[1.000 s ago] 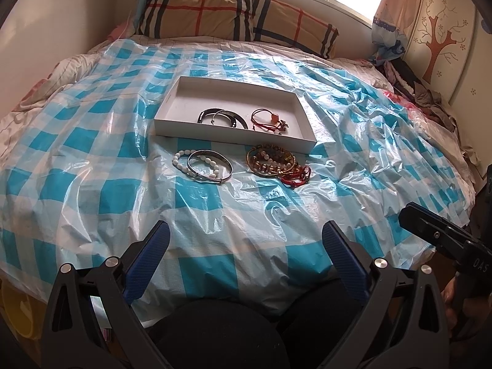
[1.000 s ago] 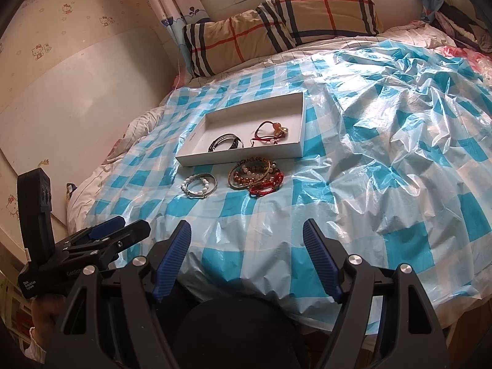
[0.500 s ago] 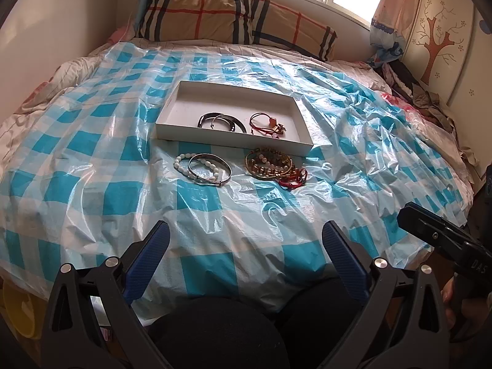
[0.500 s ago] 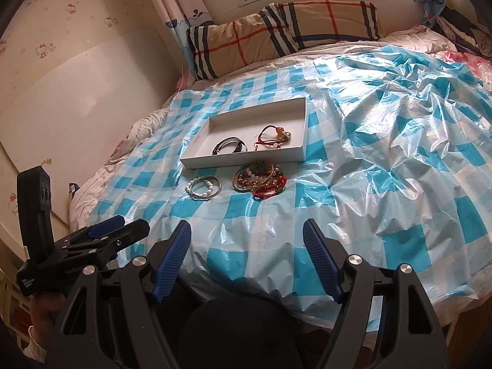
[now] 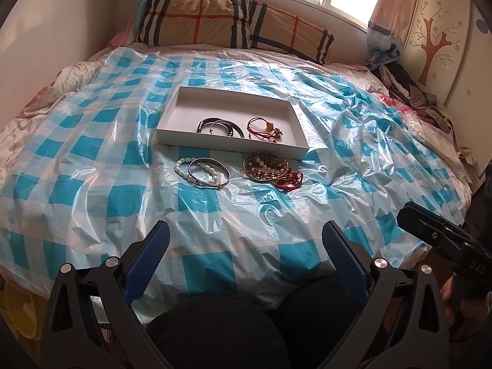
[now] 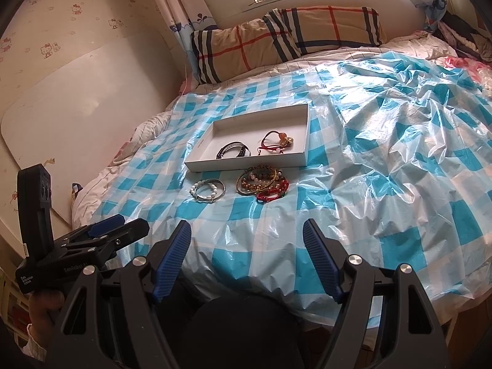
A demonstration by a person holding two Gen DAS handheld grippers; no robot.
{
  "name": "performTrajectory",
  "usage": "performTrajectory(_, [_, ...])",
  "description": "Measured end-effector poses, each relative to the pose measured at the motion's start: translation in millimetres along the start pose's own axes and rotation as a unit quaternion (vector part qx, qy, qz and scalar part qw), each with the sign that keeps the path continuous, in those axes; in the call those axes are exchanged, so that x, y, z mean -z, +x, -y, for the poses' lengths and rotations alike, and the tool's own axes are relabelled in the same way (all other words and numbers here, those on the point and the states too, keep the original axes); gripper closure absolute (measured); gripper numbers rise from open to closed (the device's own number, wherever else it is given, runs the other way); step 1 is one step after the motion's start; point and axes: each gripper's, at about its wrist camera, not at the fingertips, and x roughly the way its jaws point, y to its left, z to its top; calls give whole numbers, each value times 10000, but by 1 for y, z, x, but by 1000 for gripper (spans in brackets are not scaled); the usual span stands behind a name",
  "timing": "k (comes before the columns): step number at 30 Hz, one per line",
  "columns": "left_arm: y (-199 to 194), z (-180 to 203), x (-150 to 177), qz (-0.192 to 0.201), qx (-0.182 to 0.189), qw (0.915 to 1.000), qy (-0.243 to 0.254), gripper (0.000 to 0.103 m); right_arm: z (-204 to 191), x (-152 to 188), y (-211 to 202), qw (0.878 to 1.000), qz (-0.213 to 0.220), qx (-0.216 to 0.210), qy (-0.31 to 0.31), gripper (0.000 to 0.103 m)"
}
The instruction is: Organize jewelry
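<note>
Plastic sheet (image 5: pixel 246 215) bare before bracelets (image 5: pixel 236 170); white tray (image 5: pixel 230 146) wall just behind them.

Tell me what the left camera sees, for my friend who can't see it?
A shallow white cardboard tray on a blue-and-white checked plastic sheet over a bed holds a dark bangle and a red cord bracelet. In front lie a silver bangle over white beads, and brown and red beaded bracelets. The left gripper hangs open, empty.

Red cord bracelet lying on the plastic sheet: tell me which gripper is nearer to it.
Right, though only slightly. The red cord bracelet lies almost straight ahead of the right gripper, while it sits ahead and off to the right of the left gripper. Both are well short of it.
</note>
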Motion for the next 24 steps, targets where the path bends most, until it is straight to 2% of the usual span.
performTrajectory(24, [22,0,6,-256,80,9996,28,8,12,3,9,9999,-90,33,115,31])
